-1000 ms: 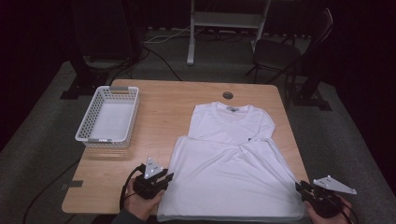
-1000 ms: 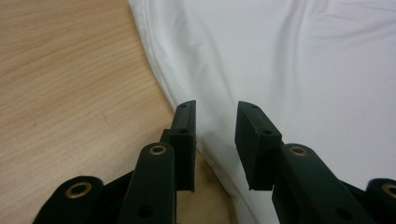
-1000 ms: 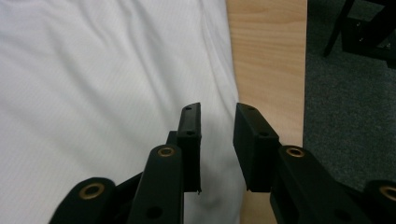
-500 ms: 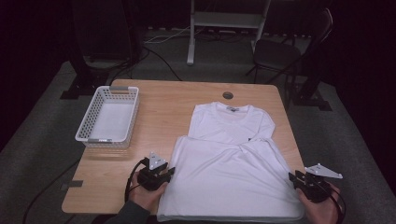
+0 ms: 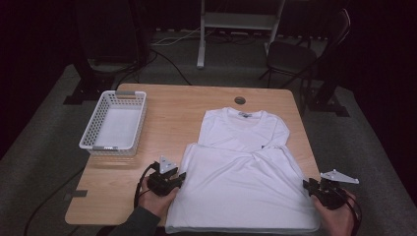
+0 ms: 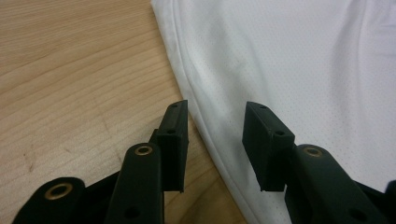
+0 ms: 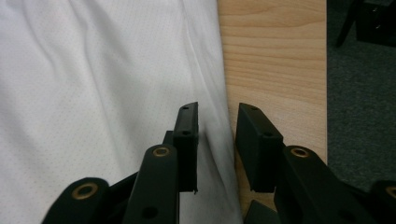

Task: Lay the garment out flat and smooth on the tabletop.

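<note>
A white T-shirt [image 5: 246,172] lies flat on the wooden table [image 5: 172,113], collar at the far end, with its lower part folded up over the chest. My left gripper [image 5: 180,177] sits at the shirt's left edge. Its jaws have just been opening, and in the left gripper view the left gripper [image 6: 217,114] straddles the hem of the shirt [image 6: 303,60] without pressing it. My right gripper [image 5: 308,186] is at the shirt's right edge. Its jaws have just been closing, and the right gripper [image 7: 217,114] still shows a gap around the border of the shirt [image 7: 93,84].
A white plastic basket [image 5: 110,150] stands at the table's left side, with nothing in it. A round cable hole [image 5: 240,100] sits near the far edge. Beyond the table are a dark chair [image 5: 295,54] and a white stand. The table's right edge runs close beside the right gripper.
Both grippers have shifted a little forward and inward to the shirt's side edges. The shirt itself has not moved.
</note>
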Tool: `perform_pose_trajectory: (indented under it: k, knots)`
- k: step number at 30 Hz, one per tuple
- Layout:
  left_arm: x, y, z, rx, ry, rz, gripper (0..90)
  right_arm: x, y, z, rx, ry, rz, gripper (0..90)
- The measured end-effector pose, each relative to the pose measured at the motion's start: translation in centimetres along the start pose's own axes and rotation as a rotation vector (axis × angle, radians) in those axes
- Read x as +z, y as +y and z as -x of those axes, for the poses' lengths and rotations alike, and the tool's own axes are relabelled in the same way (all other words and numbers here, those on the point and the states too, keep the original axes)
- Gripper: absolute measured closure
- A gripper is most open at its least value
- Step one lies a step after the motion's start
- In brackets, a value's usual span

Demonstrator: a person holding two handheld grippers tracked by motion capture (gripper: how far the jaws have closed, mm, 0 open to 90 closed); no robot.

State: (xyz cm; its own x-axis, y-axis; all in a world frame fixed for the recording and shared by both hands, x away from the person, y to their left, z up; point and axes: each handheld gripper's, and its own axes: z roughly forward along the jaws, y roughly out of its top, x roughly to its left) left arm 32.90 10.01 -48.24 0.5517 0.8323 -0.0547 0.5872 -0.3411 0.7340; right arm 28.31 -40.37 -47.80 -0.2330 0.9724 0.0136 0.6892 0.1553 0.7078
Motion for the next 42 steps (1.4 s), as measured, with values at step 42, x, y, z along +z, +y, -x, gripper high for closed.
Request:
perform_pose_trajectory:
  k: [42]
  knots:
    - [-1.2,-0.8,0.3,0.01,-0.045,-0.031,88.5,-1.8,-1.1,-0.5,-0.017,-0.009,-0.022,86.1]
